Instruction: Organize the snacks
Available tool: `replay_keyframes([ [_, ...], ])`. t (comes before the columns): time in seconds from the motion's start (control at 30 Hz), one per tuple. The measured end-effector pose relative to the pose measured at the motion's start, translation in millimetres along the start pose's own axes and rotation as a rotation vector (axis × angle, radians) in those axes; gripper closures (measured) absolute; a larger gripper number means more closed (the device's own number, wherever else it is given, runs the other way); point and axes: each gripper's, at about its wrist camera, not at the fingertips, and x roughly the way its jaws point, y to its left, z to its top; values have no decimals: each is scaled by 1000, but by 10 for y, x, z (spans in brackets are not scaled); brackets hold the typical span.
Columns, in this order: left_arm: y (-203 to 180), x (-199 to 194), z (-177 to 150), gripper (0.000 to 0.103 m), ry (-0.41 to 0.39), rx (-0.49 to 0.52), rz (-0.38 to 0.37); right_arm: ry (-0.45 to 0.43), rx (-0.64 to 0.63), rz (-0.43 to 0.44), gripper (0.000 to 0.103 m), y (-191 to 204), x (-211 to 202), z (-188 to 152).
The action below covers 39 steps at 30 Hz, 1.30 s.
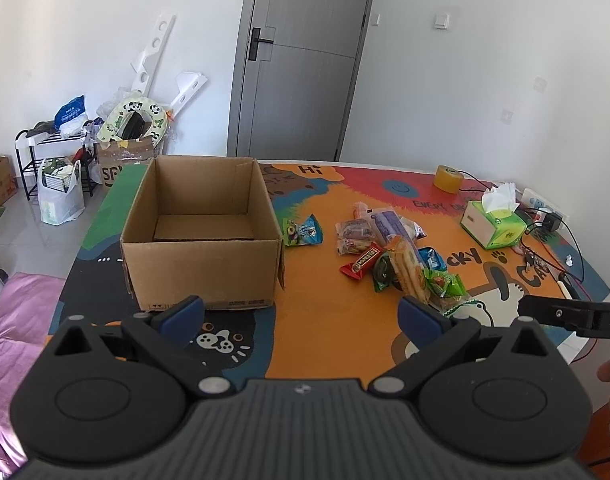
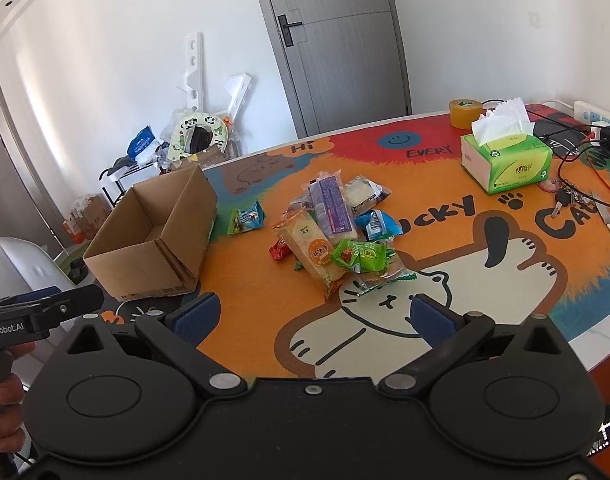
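Lying in a loose heap on the cartoon-printed mat [image 2: 445, 240], the snack packets [image 2: 337, 232] sat ahead of the right gripper [image 2: 311, 318] and slightly to its left, nearer to it than to the left gripper [image 1: 301, 314], which faced the open cardboard box [image 1: 201, 236] with the pile off to its right. The long biscuit pack [image 2: 311, 254], a clear wrapper over pale crackers with an orange round label, ran diagonally from far-left to near-right in the right wrist view, its near end pointing roughly toward the space between that gripper's spread fingers. A crinkled green wrapper [image 2: 361, 256] lay against its right side, a purple-printed flat pack [image 2: 331, 208] lay behind it, and a blue sachet [image 2: 379, 224] and a red bar [image 1: 361, 264] poked out from the edges. One small green-and-blue pouch [image 1: 303, 232] lay apart from the heap, just beside the box's right wall. The box, plain brown corrugated board with flaps folded down, held no snacks that could be seen. Both grippers were held wide apart and gripped nothing, their blue pads [image 2: 195, 318] bare. Further right sat a green tissue box [image 2: 505, 160], a roll of yellow tape [image 2: 465, 114], keys and cables. By this view, the right hand looked better placed for a first pick, the left for the stray pouch.
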Motion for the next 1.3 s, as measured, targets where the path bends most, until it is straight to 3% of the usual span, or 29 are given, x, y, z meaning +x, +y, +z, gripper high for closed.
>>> replay_keyframes([
  [1.3,26,3,-8,1,7,6,1,-8,-50,-13,0,110,-16,-7],
])
